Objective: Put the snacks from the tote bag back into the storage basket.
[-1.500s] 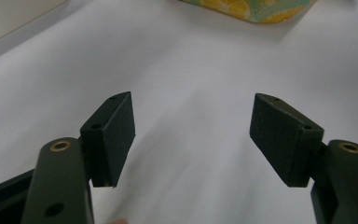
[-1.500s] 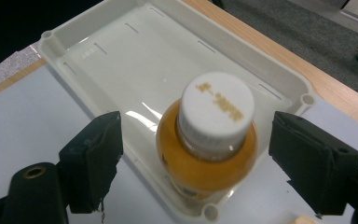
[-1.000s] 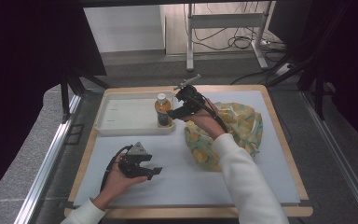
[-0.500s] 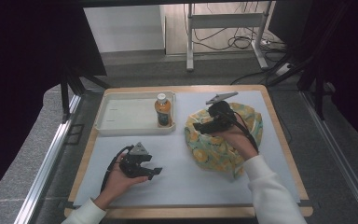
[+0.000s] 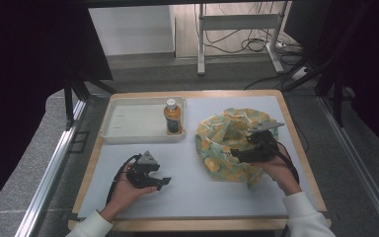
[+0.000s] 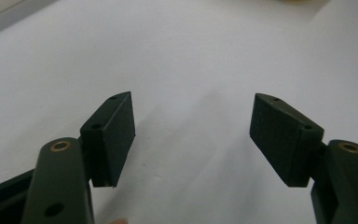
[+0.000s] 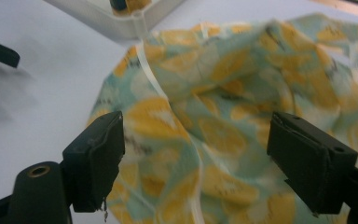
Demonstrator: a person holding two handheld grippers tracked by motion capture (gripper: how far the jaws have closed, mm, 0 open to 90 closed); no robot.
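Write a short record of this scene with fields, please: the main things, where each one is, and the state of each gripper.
bag: yellow and green patterned cloth bag, crumpled on the right half of the table
bottle: bottle upright in the right end of the tray
tray: white tray, at the far left of the table
table: white top with a wooden edge
left gripper: left gripper open, above bare table
right gripper: right gripper open, over the bag

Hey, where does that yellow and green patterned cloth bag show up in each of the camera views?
High view: the cloth bag lies right of centre on the white mat, under the right gripper.
Right gripper view: the bag spreads across the middle and right, behind the open jaws.
Left gripper view: a yellowish sliver at the top edge may be it; too little to tell.
Shared landmark: the white tray.
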